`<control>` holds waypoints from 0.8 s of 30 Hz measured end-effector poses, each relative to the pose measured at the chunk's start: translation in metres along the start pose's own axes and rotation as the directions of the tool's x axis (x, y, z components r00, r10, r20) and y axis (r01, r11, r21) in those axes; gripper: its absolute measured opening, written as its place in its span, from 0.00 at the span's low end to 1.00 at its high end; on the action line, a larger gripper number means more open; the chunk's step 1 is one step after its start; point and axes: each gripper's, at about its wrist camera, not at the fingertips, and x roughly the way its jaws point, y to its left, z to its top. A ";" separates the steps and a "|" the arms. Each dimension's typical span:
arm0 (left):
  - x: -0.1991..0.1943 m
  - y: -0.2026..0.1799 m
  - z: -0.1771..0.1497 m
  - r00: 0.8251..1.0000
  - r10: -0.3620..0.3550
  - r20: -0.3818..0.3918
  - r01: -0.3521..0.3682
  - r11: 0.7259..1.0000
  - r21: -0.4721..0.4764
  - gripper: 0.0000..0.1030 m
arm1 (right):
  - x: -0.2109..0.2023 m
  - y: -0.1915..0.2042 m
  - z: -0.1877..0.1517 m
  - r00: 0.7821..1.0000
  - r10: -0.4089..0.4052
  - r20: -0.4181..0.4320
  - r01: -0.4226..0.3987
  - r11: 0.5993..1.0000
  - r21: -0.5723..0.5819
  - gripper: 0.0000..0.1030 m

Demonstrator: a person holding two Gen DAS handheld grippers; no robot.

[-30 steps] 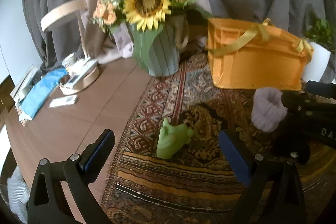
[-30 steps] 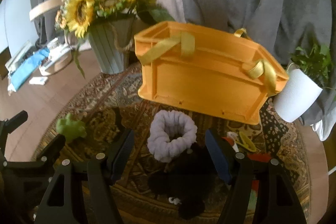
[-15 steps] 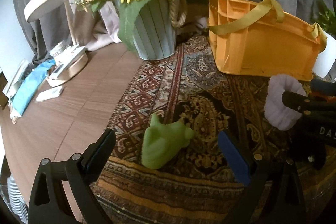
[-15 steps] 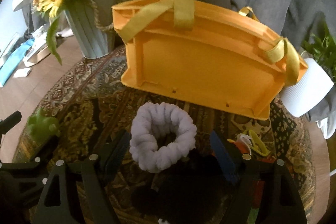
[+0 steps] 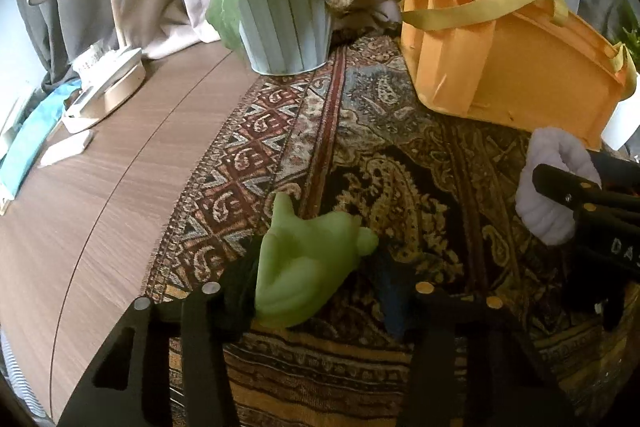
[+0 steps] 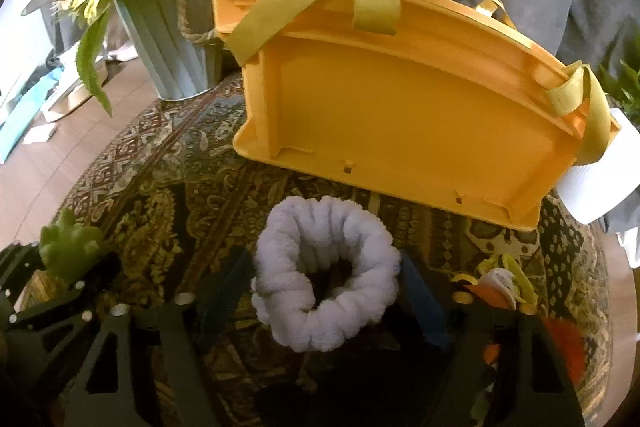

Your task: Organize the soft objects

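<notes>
The left gripper [image 5: 316, 291] jaws have just been closing and now grasp the green soft toy [image 5: 308, 263], lower centre of frame, on the patterned rug [image 5: 384, 131]. The right gripper [image 6: 324, 291] jaws, likewise closing, flank the white fluffy ring [image 6: 324, 275] below the orange crate [image 6: 400, 99]; contact cannot be confirmed.

Bare patterned rug [image 5: 384, 131] is lying open between the green toy [image 5: 308, 267] and the orange crate [image 5: 508, 67]. The crate is blocking the way just behind the white fluffy ring [image 6: 324, 279]. The flower pot [image 5: 288, 19] is standing to the crate's left, leaving a narrow gap. Wood tabletop [image 5: 112, 195] is lying free left of the rug.
</notes>
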 end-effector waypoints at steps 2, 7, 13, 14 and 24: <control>-0.001 -0.001 0.000 1.000 -0.010 0.000 0.010 1.000 0.004 0.46 | -0.001 0.001 -0.001 1.000 -0.001 0.005 0.001 1.000 -0.010 0.41; -0.010 -0.004 0.001 1.000 -0.025 0.017 0.025 1.000 0.016 0.46 | -0.009 0.005 -0.003 1.000 0.017 0.013 -0.017 0.999 -0.031 0.25; -0.026 -0.009 0.010 0.997 -0.044 0.057 0.043 0.999 0.024 0.46 | -0.021 0.004 -0.003 0.998 0.043 0.038 -0.042 0.999 -0.029 0.21; -0.030 -0.010 0.013 0.996 -0.050 0.067 0.049 0.998 0.025 0.46 | -0.026 0.004 -0.003 0.998 0.044 0.049 -0.043 0.999 -0.030 0.21; -0.065 -0.020 0.041 0.980 -0.108 0.164 0.103 0.994 0.039 0.46 | -0.071 -0.008 0.008 0.985 0.039 0.169 -0.037 0.999 -0.016 0.21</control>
